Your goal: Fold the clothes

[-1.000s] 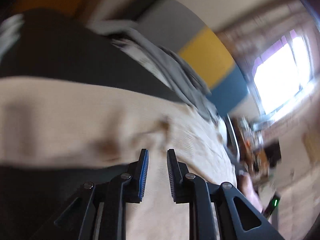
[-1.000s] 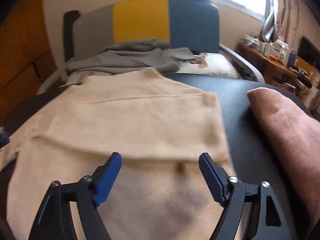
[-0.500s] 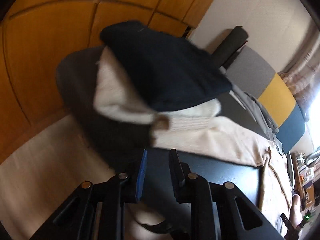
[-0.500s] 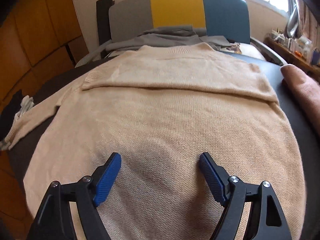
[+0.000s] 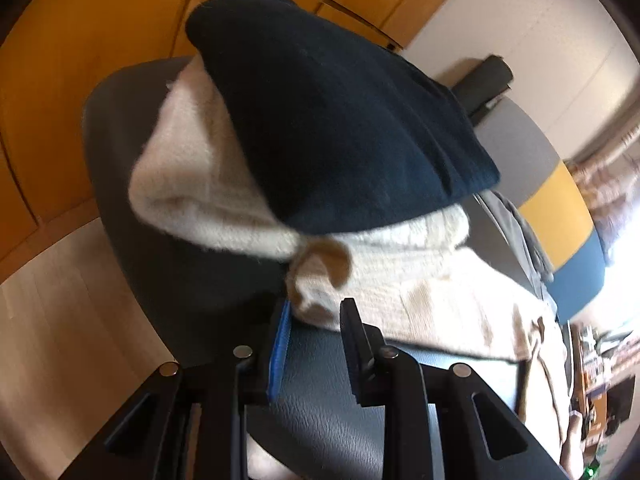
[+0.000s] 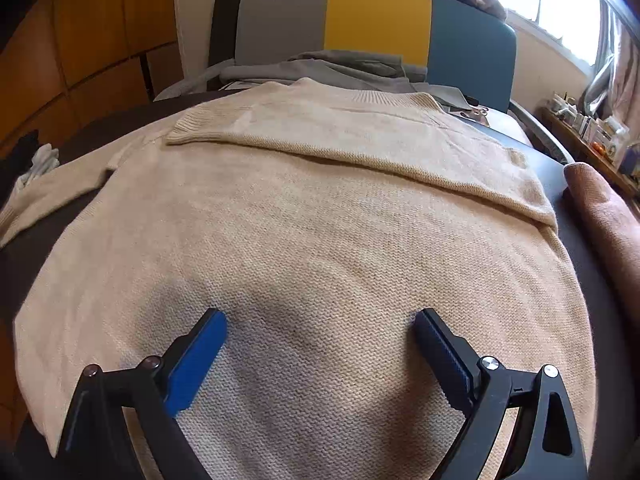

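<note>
Beige sweater [image 6: 312, 216] lies flat, one sleeve [image 6: 360, 136] folded over chest, other sleeve [image 5: 320, 280] out to side. Left tongs [image 5: 314, 312] slightly apart at its cuff, not pinching; should grab cuff edge only. Right tongs [image 6: 320, 328] spread wide over body; could hold it still.

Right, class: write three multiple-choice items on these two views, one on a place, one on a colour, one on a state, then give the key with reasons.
1. Where does the beige sweater lie?
A. on the dark table
B. on the floor
C. over the chair back

2. What colour is the middle panel of the chair?
A. red
B. yellow
C. white

3. How does the right gripper stand?
A. shut on a sleeve
B. shut, holding nothing
C. open

Key: 1 A, it is spread flat on the table; 2 B, yellow lies between grey and teal; 3 C, its fingers stand wide apart over the knit.
</note>
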Motion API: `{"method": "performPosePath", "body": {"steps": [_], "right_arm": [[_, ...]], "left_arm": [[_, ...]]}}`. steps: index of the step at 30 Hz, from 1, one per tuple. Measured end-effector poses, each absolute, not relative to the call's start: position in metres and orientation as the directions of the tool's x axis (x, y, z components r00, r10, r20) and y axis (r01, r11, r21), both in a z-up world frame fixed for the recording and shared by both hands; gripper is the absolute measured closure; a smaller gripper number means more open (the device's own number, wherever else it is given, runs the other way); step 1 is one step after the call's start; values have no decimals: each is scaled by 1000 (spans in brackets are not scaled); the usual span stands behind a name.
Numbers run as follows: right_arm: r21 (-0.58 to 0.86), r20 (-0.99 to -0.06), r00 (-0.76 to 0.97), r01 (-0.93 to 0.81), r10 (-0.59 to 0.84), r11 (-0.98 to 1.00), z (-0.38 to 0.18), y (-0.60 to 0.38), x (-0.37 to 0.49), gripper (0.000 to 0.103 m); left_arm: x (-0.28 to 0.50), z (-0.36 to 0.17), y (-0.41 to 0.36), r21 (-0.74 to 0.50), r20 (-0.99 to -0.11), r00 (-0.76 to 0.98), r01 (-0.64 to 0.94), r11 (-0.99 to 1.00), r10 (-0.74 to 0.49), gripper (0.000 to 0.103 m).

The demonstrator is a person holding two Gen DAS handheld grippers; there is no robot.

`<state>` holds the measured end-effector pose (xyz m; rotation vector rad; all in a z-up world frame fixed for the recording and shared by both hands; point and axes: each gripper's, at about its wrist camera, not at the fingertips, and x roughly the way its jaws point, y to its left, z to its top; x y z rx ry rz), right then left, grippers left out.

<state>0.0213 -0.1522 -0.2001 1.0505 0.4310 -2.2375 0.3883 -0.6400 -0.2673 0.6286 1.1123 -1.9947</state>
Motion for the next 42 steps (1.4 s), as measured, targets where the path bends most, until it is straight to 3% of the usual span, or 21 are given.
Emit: {"method": "performPosePath", "body": {"steps": [4,7,12,18,23,25,36,40,42], "right_arm": [[-30,-788,-485,645,-379,-763,-189,-161,18,11],[-72,-731,-543,664,-414,-744,-159,-187,11,11],[-87,-701,-568,668,-431,-739,-138,-250,-41,11],[-56,-756,-536,625,-376,-779,-161,-291,-104,11],[-58,-811,-486,622,-326,-781,-195,-307,-118,11],[-26,-785,-504,607,-360,-794,-200,-300,-116,6],[0,-765,-507,617,-397,-787,-203,-294,-116,5],[6,-764,-504,619,-403,-785,-203,-293,-117,5],[11,-763,-502,620,-407,-785,-203,-293,-117,5]], "left_arm": [[380,-269,-641,-474,-724,-572,819,-323,-386,78],[372,-268,-640,-434,-743,-540,838,-331,-394,79],[369,-268,-640,-435,-747,-539,839,-327,-388,97],[371,-268,-639,-493,-726,-582,812,-313,-366,100],[369,-261,-632,-594,-662,-671,741,-313,-334,100],[367,-255,-628,-627,-631,-703,711,-317,-328,100],[311,-183,-607,-729,-437,-846,532,-431,-304,100],[310,-171,-606,-700,-516,-787,615,-363,-339,99],[326,-176,-598,-624,-599,-700,712,-321,-388,85]]}}
